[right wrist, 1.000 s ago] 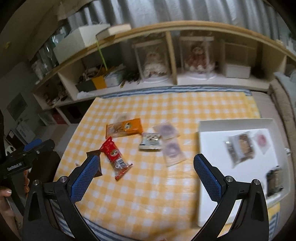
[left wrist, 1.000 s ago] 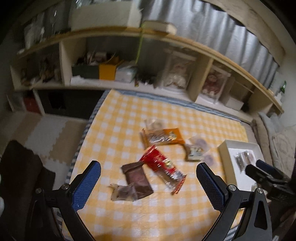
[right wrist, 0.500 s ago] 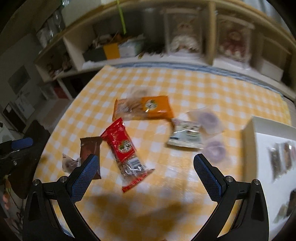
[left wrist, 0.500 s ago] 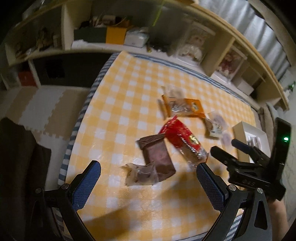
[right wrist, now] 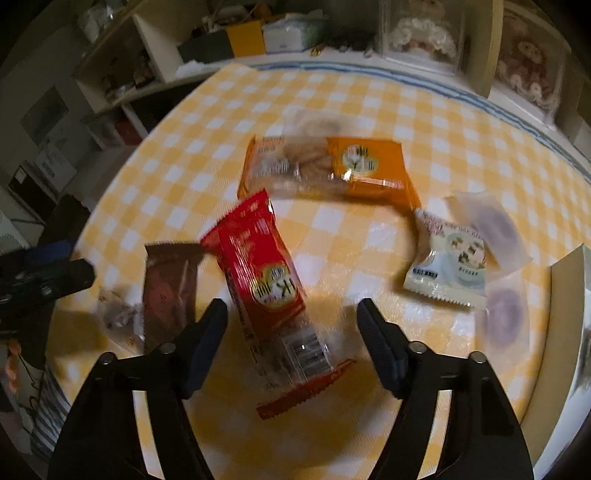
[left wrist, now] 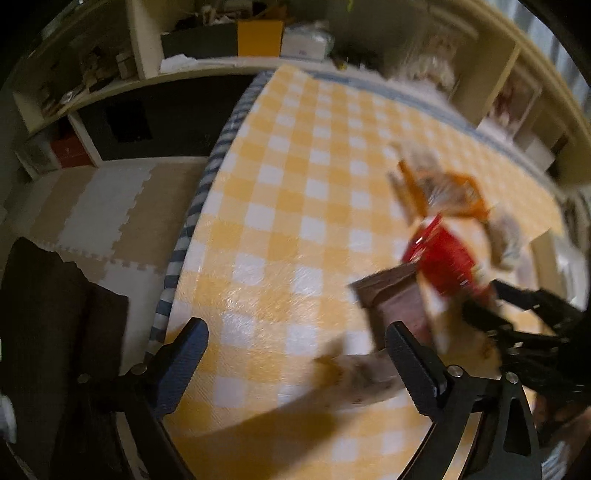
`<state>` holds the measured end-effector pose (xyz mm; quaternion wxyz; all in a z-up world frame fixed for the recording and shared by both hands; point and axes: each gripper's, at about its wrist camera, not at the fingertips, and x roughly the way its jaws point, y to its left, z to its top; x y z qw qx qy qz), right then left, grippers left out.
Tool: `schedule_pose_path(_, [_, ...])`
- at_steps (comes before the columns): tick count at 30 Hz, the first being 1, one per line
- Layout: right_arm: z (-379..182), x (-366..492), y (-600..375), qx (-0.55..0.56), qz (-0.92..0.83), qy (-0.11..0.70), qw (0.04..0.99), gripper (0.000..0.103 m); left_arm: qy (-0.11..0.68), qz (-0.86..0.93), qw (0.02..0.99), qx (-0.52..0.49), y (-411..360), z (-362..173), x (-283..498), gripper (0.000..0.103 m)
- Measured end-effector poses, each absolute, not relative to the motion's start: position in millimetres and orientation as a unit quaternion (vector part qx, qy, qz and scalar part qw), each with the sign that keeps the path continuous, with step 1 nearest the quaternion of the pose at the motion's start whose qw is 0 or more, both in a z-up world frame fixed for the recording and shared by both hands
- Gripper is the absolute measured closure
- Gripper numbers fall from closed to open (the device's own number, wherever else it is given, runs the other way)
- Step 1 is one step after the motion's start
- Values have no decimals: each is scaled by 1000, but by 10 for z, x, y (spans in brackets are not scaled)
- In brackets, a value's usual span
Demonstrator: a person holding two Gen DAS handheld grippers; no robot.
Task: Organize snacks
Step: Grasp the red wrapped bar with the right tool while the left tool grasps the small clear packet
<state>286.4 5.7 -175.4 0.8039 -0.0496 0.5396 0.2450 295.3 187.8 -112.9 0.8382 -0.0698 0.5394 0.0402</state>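
Observation:
Several snacks lie on the yellow checked tablecloth (right wrist: 369,110). A red packet (right wrist: 264,273) lies in the middle, its clear lower end between my right gripper's (right wrist: 291,325) open fingers. Left of it lie a brown packet (right wrist: 168,291) and a small clear wrapped sweet (right wrist: 118,317). Behind is an orange biscuit packet (right wrist: 332,166); to the right a white packet (right wrist: 448,266) and two purple sweets (right wrist: 495,225). My left gripper (left wrist: 295,354) is open and empty, low over the cloth, with the clear sweet (left wrist: 362,373) and brown packet (left wrist: 399,302) near its right finger. The red packet (left wrist: 443,258) shows there too.
A white tray's edge (right wrist: 569,280) is at the right. A wooden shelf unit (right wrist: 258,33) with boxes and dolls runs behind the table. The table's left edge (left wrist: 192,221) drops to floor mats (left wrist: 92,221). The right gripper shows in the left wrist view (left wrist: 517,314).
Both grippers have dropped lower and closer to the snacks. The right gripper has narrowed and now straddles the red packet's end. The left has swung left toward the table edge.

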Motion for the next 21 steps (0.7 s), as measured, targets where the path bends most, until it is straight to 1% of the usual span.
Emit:
schedule_pose_path(3, [-1788,2791,-27,-49,239,541,805,42,549,47,833,-42,1827,-1241,2979,10])
schedule_pose_path(6, [-1789,2719,-146,-40,226,543,808,46,559,43,828,-22,1765,-1305,2965,10])
schedule_pose_path(12, [-1780,2592,-374,-20,202,554,807,57,581,13,813,23,1606,-1339,2808,10])
schedule_pose_path(15, [-1775,2530,-472,-18,192,558,807,59,581,17,814,20,1620,-1292,2747,10])
schedule_pose_path(17, [-1779,2476,-540,-16,181,561,808,60,574,13,819,-5,1656,-1211,2715,16])
schedule_pose_path(19, [-1782,2428,-591,-13,174,564,807,61,561,0,827,-41,1696,-1079,2656,24])
schedule_pose_path(21, [-1788,2360,-651,-14,167,568,805,61,547,-20,834,-64,1672,-980,2620,29])
